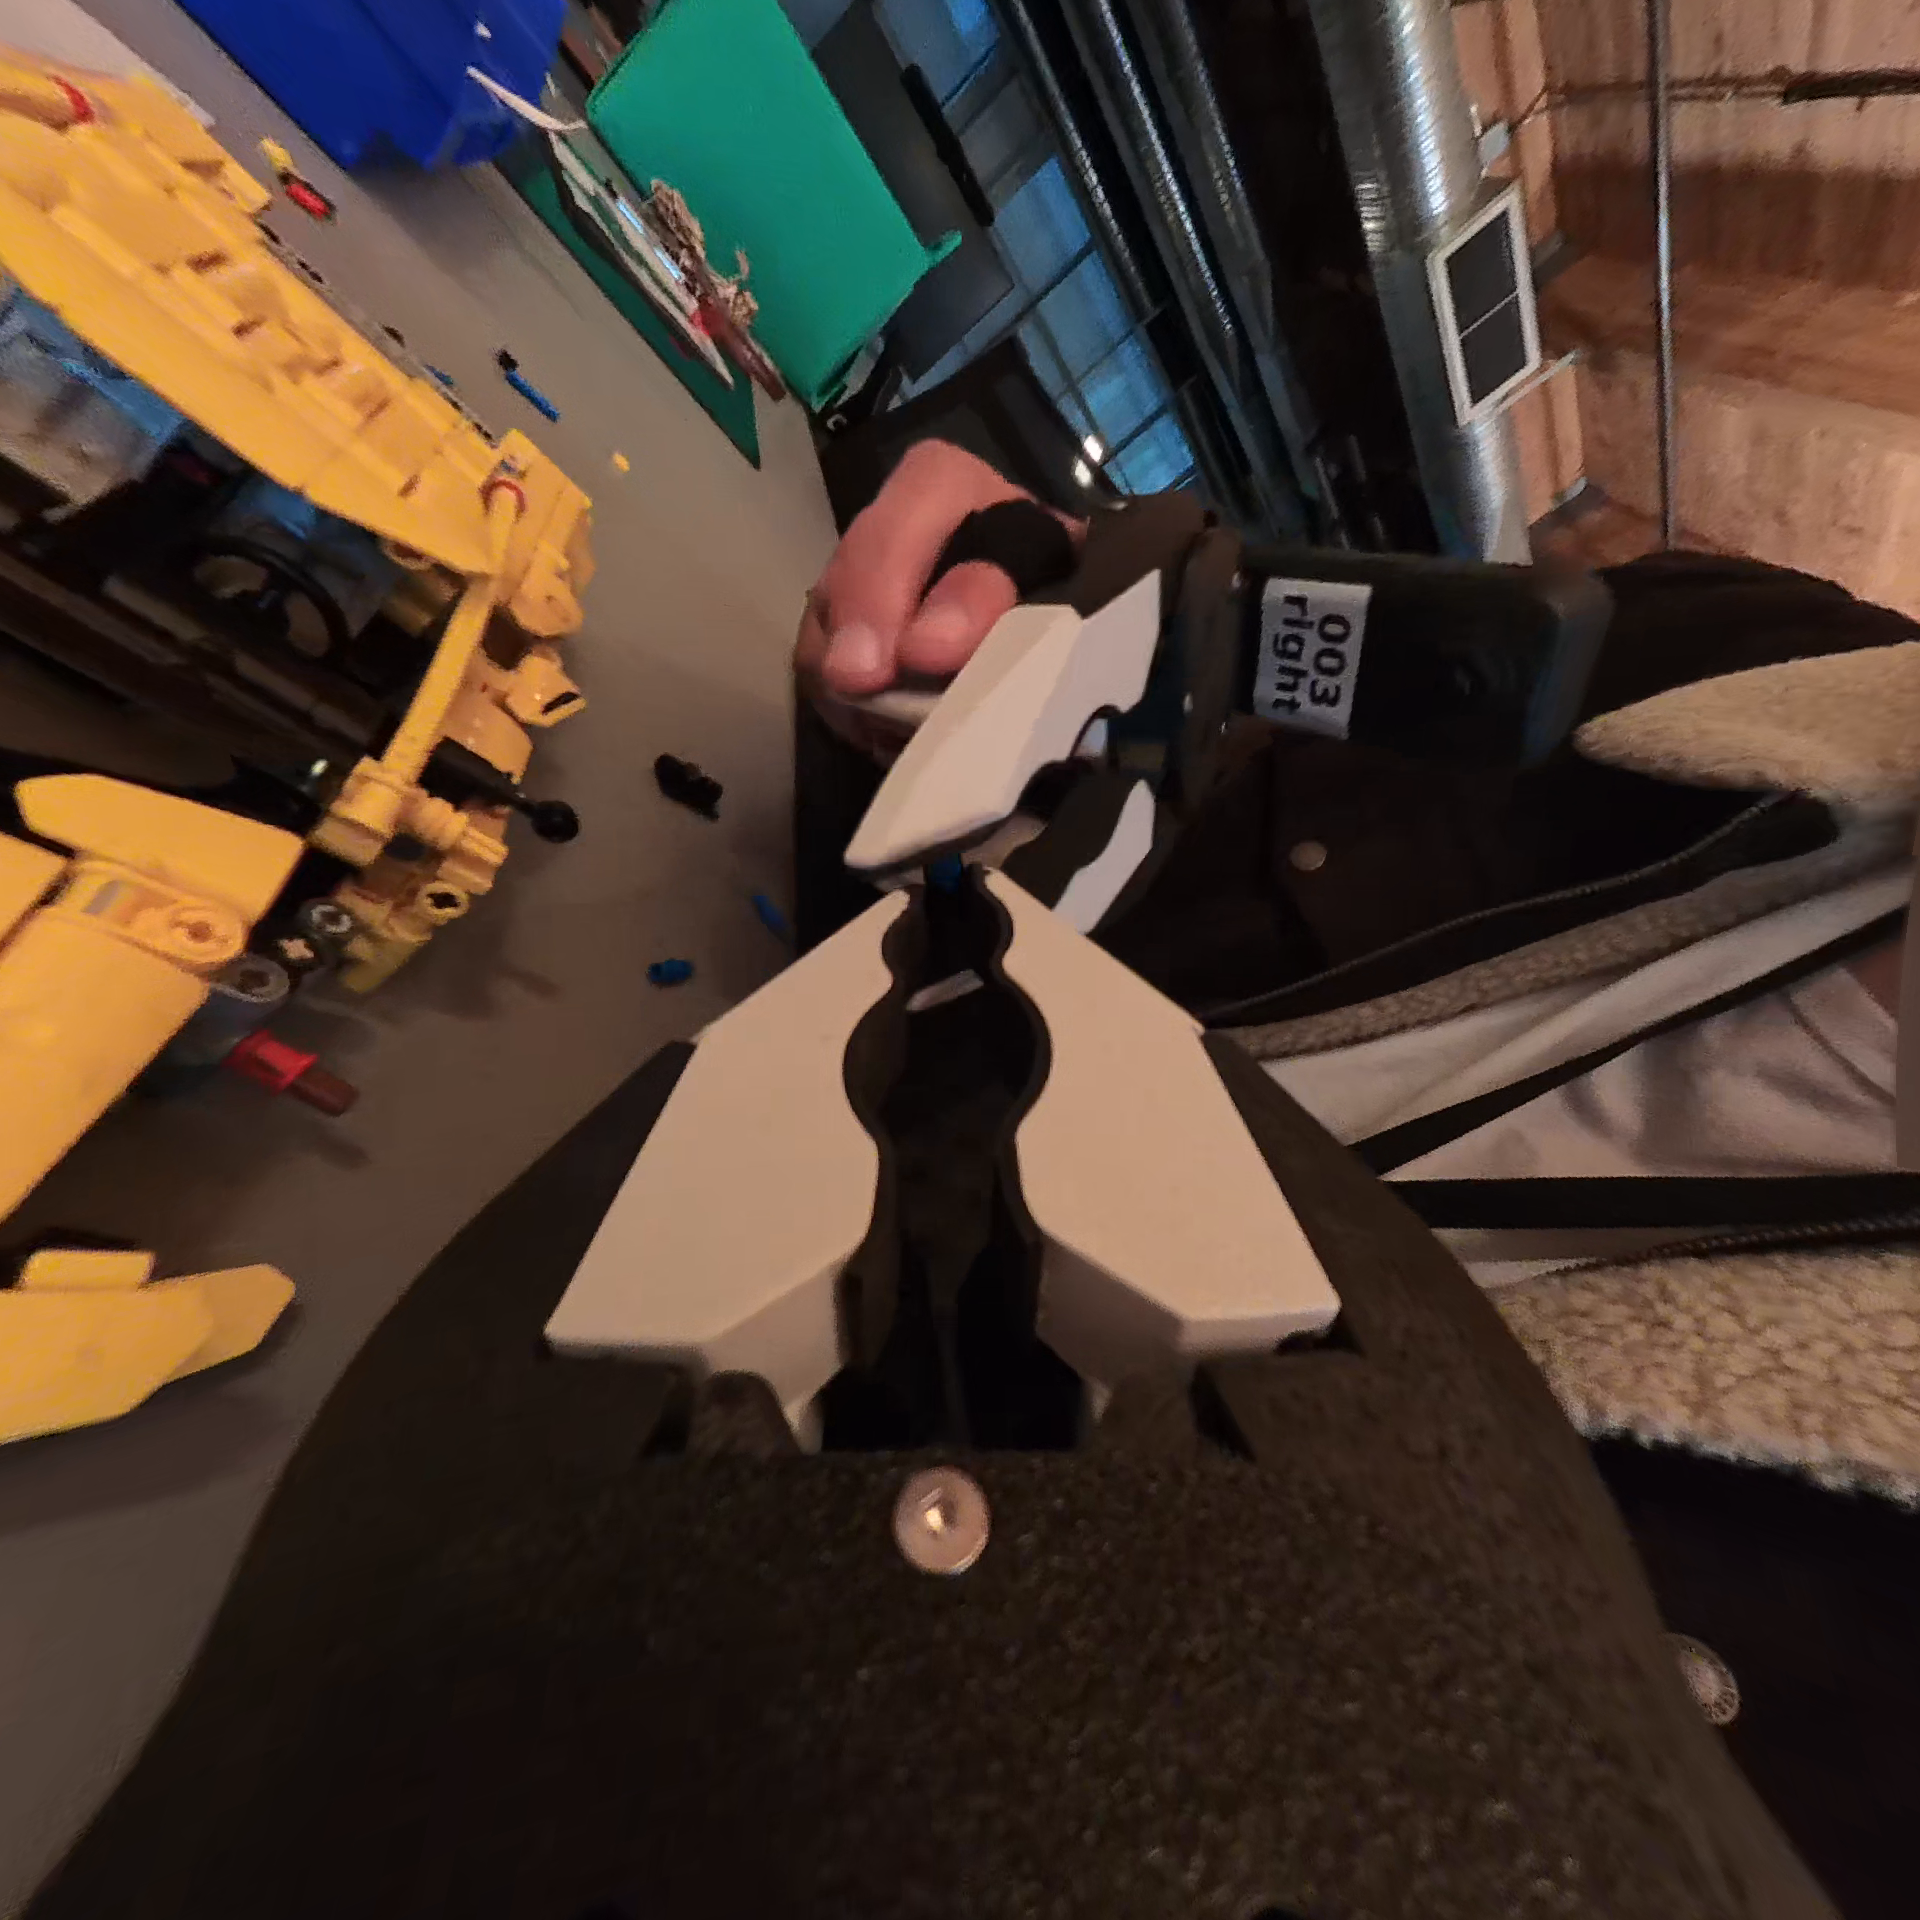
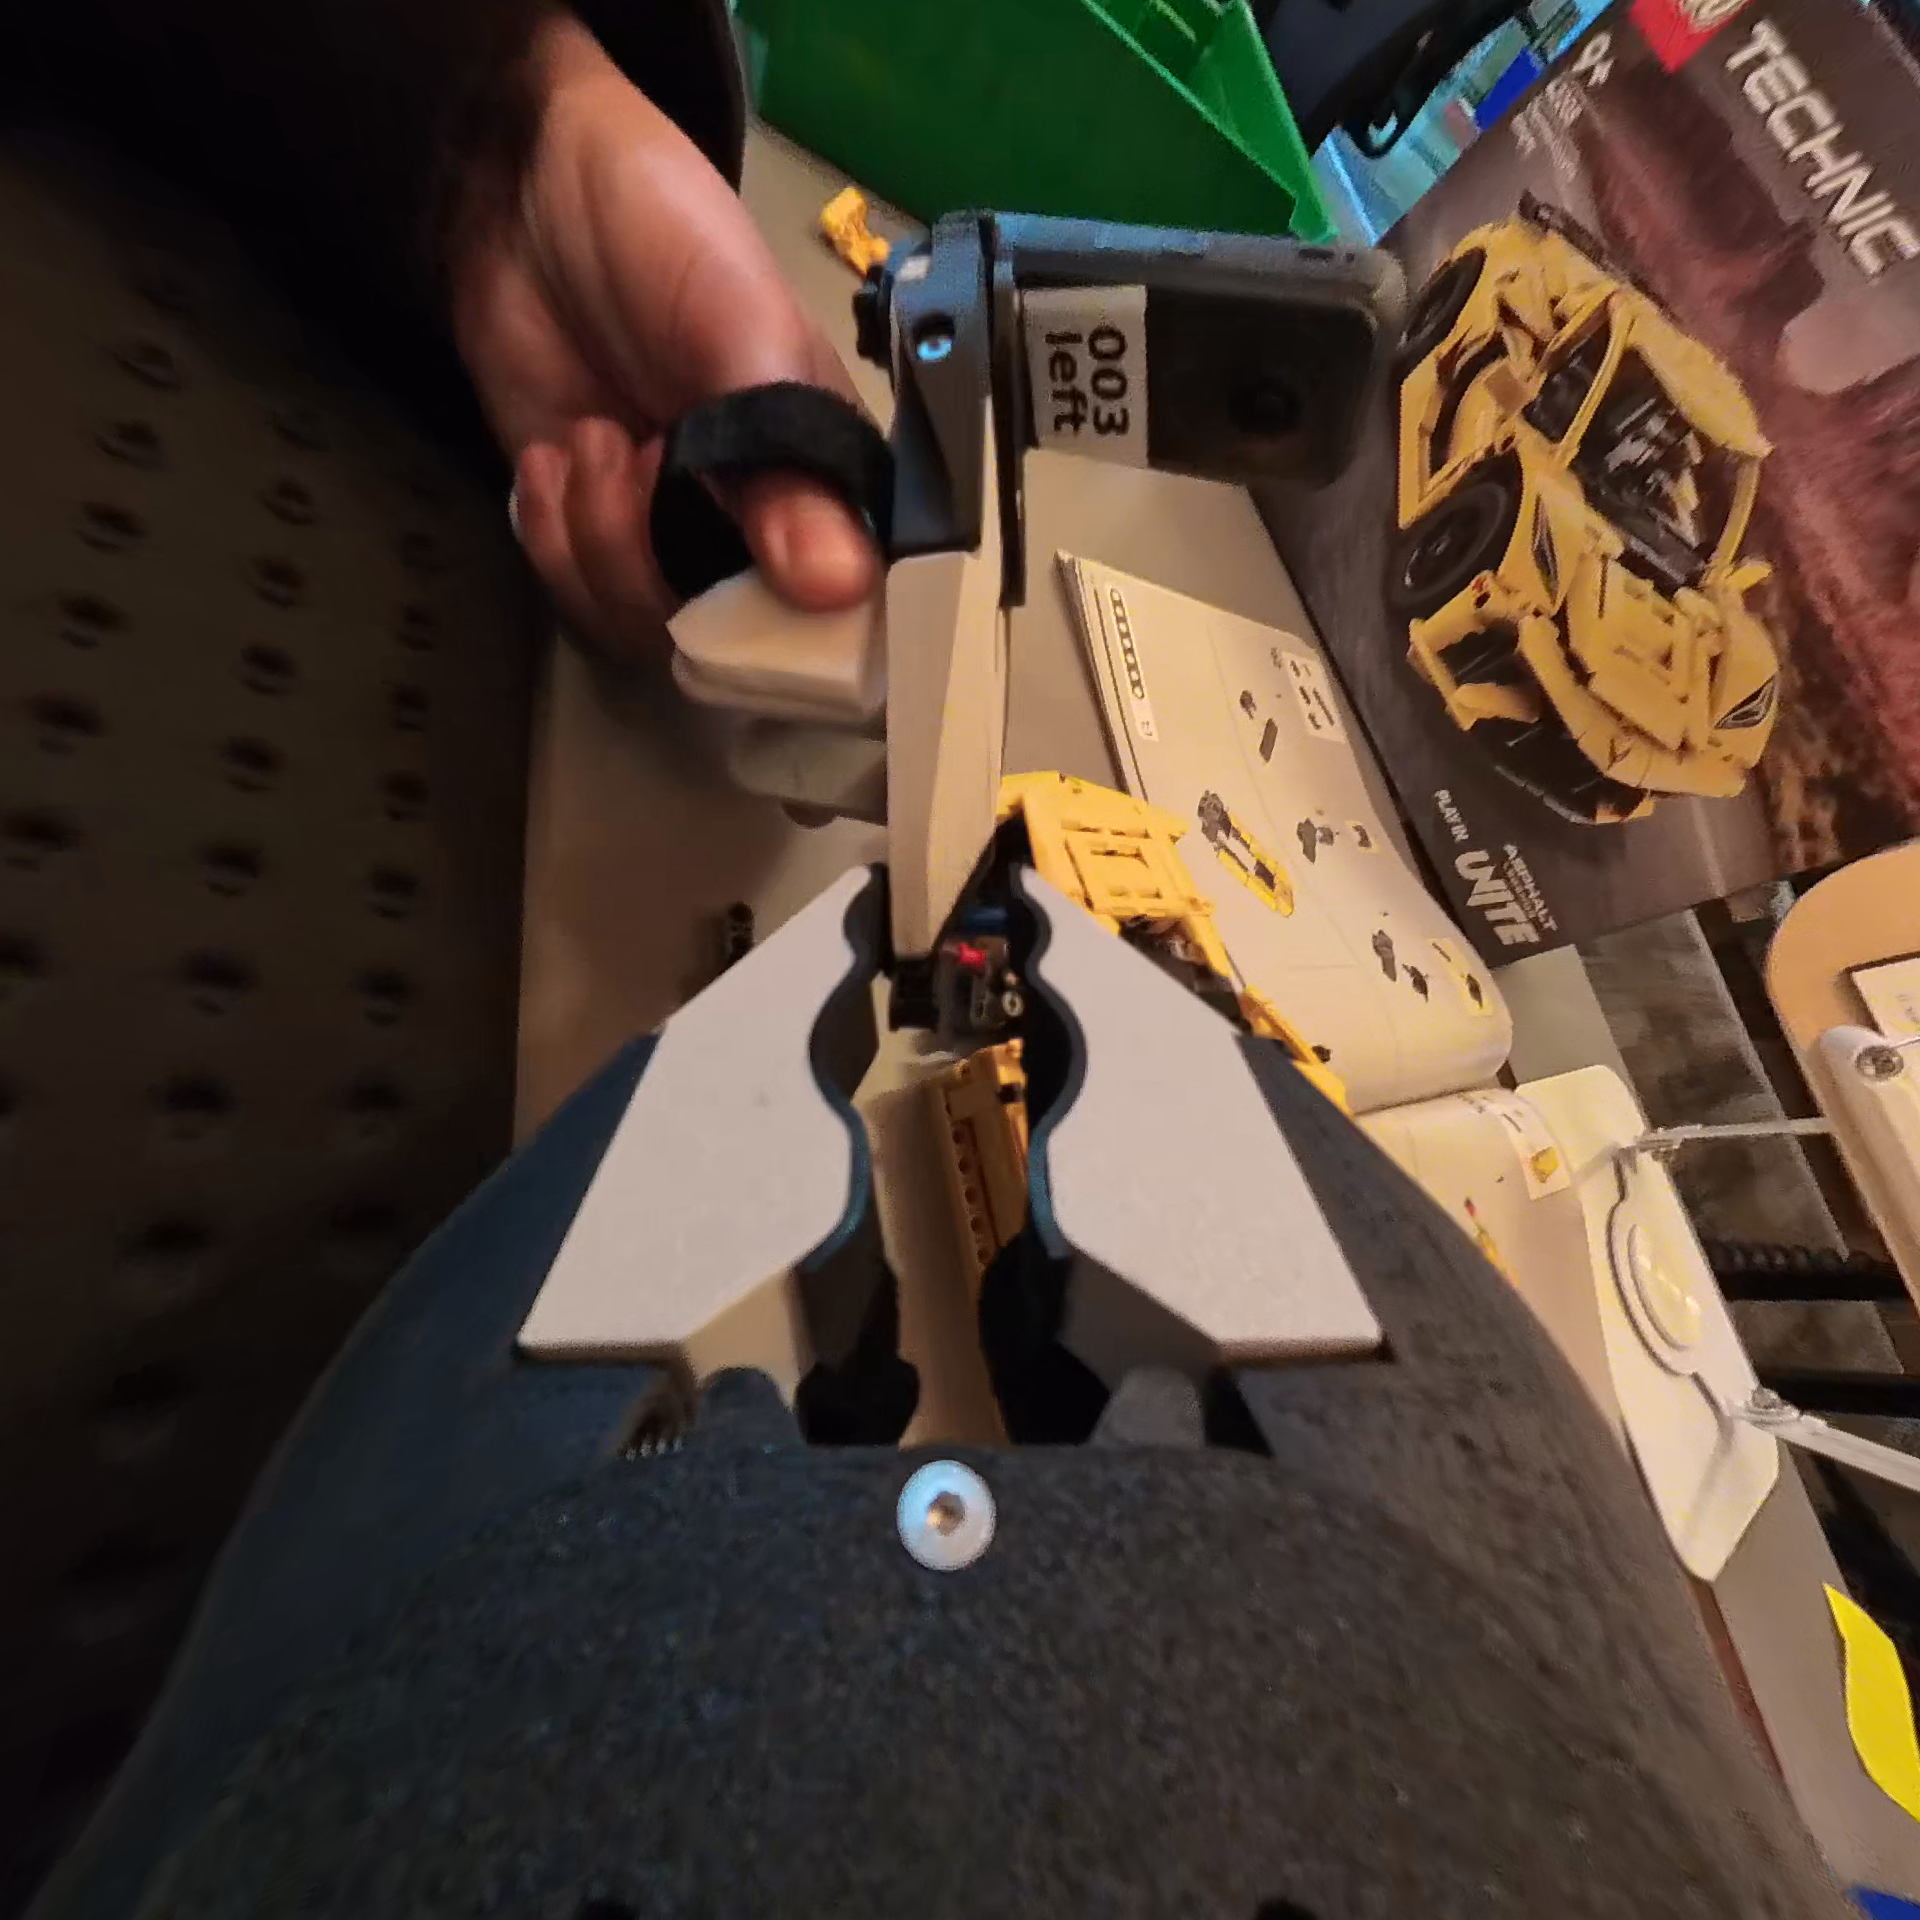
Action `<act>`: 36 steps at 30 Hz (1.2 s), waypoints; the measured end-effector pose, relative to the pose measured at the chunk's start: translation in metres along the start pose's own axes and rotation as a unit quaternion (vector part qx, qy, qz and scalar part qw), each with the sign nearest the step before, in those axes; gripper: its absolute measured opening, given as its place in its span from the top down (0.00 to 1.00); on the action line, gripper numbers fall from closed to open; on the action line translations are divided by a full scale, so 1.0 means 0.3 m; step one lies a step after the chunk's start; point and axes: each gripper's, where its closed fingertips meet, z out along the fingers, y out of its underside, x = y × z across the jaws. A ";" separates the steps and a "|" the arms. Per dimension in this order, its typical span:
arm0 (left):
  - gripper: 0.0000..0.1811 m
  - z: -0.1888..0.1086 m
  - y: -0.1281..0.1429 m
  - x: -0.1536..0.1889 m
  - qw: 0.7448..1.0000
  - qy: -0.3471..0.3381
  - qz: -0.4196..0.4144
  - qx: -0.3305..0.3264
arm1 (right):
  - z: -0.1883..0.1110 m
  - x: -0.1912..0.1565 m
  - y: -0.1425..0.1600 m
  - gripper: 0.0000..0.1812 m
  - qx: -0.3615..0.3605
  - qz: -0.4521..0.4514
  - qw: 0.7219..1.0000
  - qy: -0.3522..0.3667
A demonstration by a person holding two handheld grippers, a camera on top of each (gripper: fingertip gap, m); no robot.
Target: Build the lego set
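My left gripper (image 1: 945,899) is shut on a small blue piece (image 1: 943,883) at its fingertips, held in the air past the table's edge. My right gripper (image 1: 997,862) comes in from the upper right and meets it tip to tip. In the right wrist view my right gripper (image 2: 948,899) has a narrow gap, and the left gripper (image 2: 935,914) reaches into it from above with the blue piece (image 2: 982,916). I cannot tell whether the right fingers grip it. The half-built yellow lego car (image 1: 260,416) stands on the grey table at the left and shows behind the fingers (image 2: 1101,852).
Loose pieces lie on the table (image 1: 644,582): black (image 1: 688,781), blue (image 1: 670,971), red (image 1: 275,1060). The open instruction booklet (image 2: 1299,831) and the set's box (image 2: 1662,468) stand behind the car. Blue (image 1: 395,62) and green (image 1: 769,177) bins are at the back.
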 end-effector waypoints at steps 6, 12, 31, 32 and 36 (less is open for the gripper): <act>0.96 -0.005 -0.018 0.021 0.999 0.031 -0.018 0.018 | -0.009 0.019 -0.023 0.89 0.020 0.002 1.000 0.011; 0.96 -0.008 -0.028 0.029 0.999 0.037 -0.012 0.026 | -0.012 0.029 -0.028 0.89 0.030 0.007 0.999 0.034; 0.93 -0.038 -0.063 0.038 0.996 0.065 -0.036 0.052 | -0.032 0.047 -0.015 0.91 0.027 0.011 0.998 0.061; 0.93 -0.059 -0.089 0.031 0.994 0.066 -0.042 0.074 | -0.037 0.056 -0.012 0.91 0.033 0.021 0.997 0.063; 0.91 -0.052 -0.078 0.012 0.997 0.041 -0.023 0.066 | -0.040 0.069 -0.010 0.91 0.039 0.040 0.996 0.066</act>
